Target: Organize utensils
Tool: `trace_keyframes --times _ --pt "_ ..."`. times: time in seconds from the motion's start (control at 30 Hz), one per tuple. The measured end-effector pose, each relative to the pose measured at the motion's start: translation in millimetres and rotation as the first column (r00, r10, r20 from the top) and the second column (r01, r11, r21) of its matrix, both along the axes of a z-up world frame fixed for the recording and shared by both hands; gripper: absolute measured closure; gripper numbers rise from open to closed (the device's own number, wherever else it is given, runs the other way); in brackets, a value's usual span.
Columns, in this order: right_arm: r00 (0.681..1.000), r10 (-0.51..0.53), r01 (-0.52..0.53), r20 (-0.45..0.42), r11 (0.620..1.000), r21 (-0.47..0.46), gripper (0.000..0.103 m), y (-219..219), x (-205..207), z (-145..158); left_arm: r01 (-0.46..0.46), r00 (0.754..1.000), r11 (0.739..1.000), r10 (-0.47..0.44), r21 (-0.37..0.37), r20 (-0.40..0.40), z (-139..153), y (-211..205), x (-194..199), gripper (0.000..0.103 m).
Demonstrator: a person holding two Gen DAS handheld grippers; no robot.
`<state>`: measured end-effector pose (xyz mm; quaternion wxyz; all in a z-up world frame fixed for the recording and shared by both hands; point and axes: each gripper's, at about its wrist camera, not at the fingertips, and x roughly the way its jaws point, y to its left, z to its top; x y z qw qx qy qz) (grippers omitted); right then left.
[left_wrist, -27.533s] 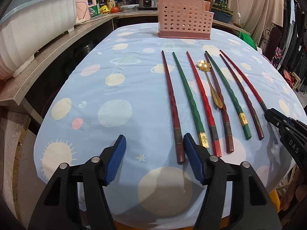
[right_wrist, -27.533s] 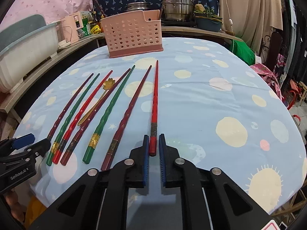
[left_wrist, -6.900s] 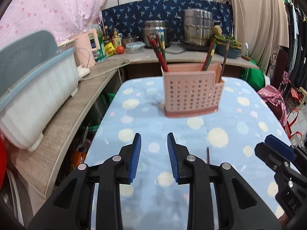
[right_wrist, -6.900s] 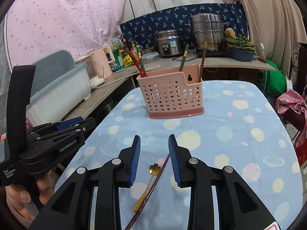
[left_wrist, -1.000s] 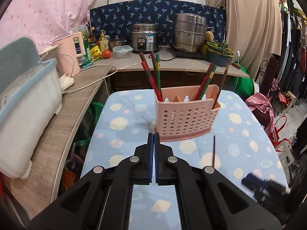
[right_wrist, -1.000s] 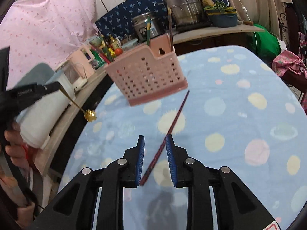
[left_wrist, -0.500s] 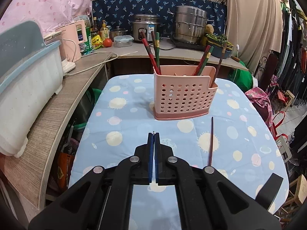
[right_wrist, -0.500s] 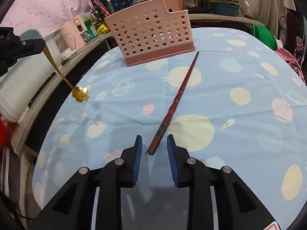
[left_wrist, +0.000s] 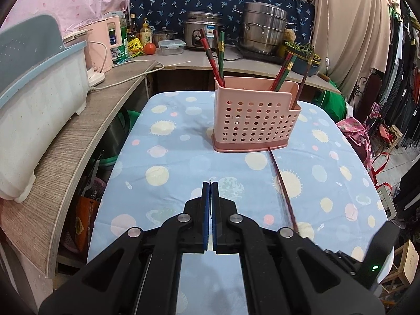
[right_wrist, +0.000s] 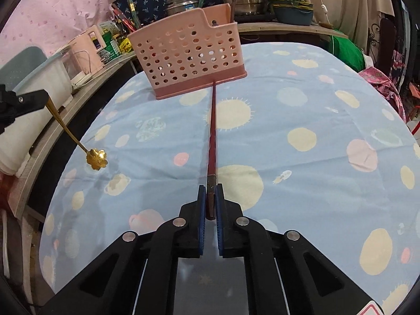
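The right tongs (right_wrist: 210,197) are clenched on the dark red chopstick (right_wrist: 212,136); the left tongs (left_wrist: 210,183) grasp the golden spoon (right_wrist: 97,158).

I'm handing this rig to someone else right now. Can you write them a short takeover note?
Left gripper: shut on the handle of the gold spoon, held above the tablecloth.
Right gripper: shut on the thick end of the dark red chopstick, whose tip reaches the foot of the pink basket.
Done: several red and green chopsticks stand in the basket.
Left: put the chopstick and the spoon into the basket.
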<state>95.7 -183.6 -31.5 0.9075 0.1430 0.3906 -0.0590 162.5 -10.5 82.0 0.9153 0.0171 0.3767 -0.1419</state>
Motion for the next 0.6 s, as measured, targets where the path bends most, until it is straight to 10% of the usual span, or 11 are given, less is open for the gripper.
trace_keyframes --times 0.4,0.6 --pt "0.976 -0.022 0.026 0.219 1.0 -0.015 0.102 -31 -15 88 0.009 0.999 1.0 -0.009 -0.003 0.038 15 -3 -3 0.102" --pt "0.991 0.015 -0.016 0.135 1.0 0.006 0.099 -36 -7 64 0.012 0.998 1.0 -0.011 -0.01 0.055 24 -7 -5 0.102"
